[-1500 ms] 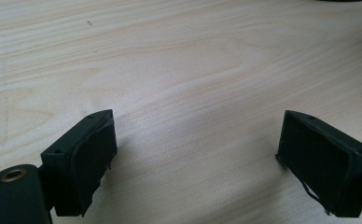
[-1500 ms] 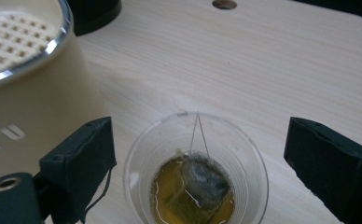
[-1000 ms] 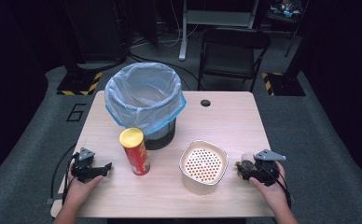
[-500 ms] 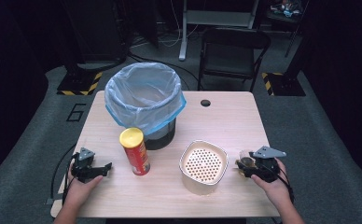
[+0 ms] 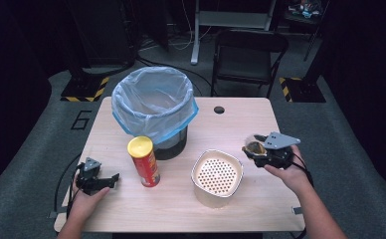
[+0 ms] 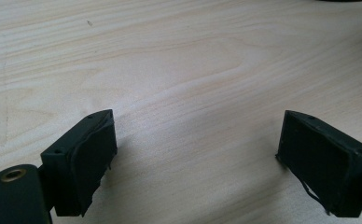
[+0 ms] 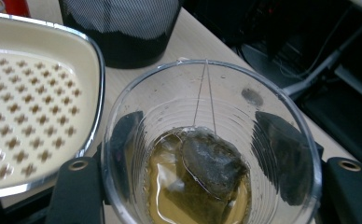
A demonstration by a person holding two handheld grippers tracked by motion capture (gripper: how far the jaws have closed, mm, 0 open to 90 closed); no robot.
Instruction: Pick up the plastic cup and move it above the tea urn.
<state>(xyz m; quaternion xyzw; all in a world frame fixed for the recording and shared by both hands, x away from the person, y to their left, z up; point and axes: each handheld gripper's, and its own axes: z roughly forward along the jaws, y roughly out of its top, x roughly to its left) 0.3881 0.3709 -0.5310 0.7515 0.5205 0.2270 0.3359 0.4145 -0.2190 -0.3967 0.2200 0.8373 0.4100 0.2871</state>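
A clear plastic cup [image 7: 179, 93] with a little brownish tea and a wet tea bag [image 7: 212, 170] sits between the jaws of my right gripper [image 7: 205, 144]. Those jaws have just been closing, and the pads press on the cup's sides. In the high view the right gripper [image 5: 258, 149] holds the cup [image 5: 253, 147] lifted above the table's right side, beside the cream perforated container [image 5: 217, 175]. My left gripper [image 5: 112, 178] rests on the wooden table [image 6: 179, 60] at the front left, open, with bare wood between its jaws [image 6: 195, 154].
A black bin lined with a blue bag [image 5: 153, 107] stands at the back left. A red crisp can with a yellow lid [image 5: 144, 162] stands upright in front of it. The table has a round cable hole [image 5: 219, 109], and a chair [image 5: 248, 55] stands behind it.
My right gripper closed on the cup and lifted it off the table, shifting slightly away from the front edge. The left hand stayed still.
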